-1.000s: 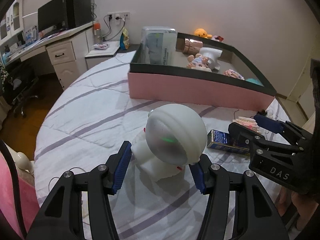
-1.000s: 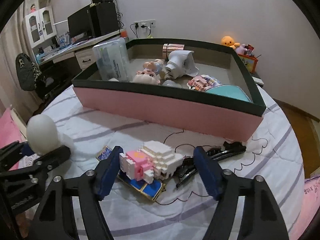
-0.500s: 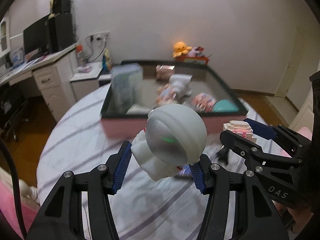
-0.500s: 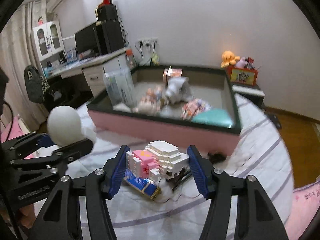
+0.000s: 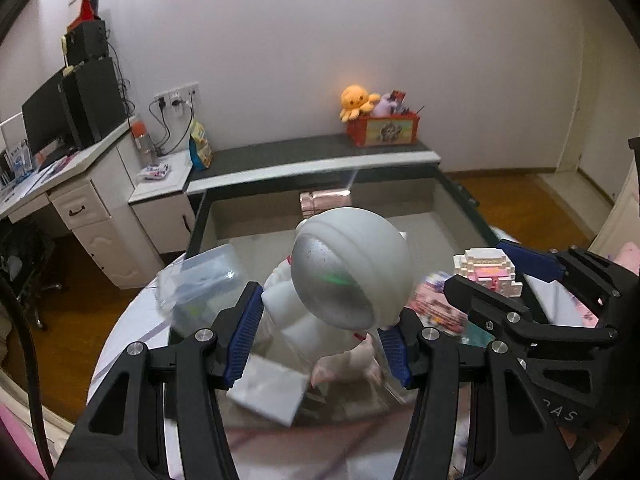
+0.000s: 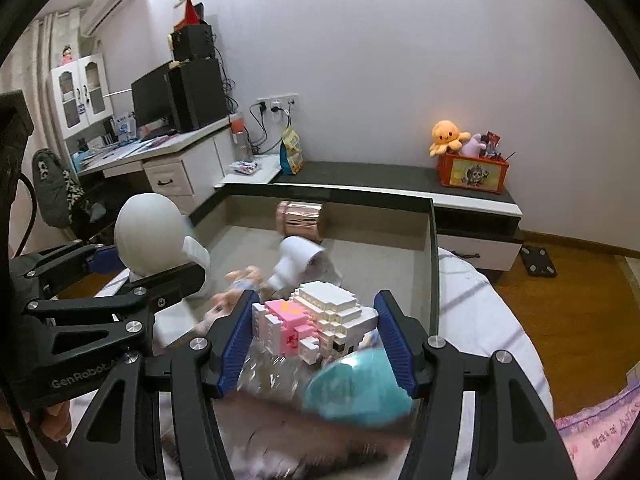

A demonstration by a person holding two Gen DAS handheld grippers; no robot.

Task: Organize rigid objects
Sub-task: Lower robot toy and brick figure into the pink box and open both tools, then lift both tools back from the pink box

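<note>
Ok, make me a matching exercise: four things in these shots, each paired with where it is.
Things:
1. astronaut
2. block house
3. octopus plush
4. copper roll

Places:
A. on the red box by the wall
B. in the left gripper
C. at the bin's far wall
D. in the right gripper

Pairs: 1-B, 2-D, 3-A, 4-C
</note>
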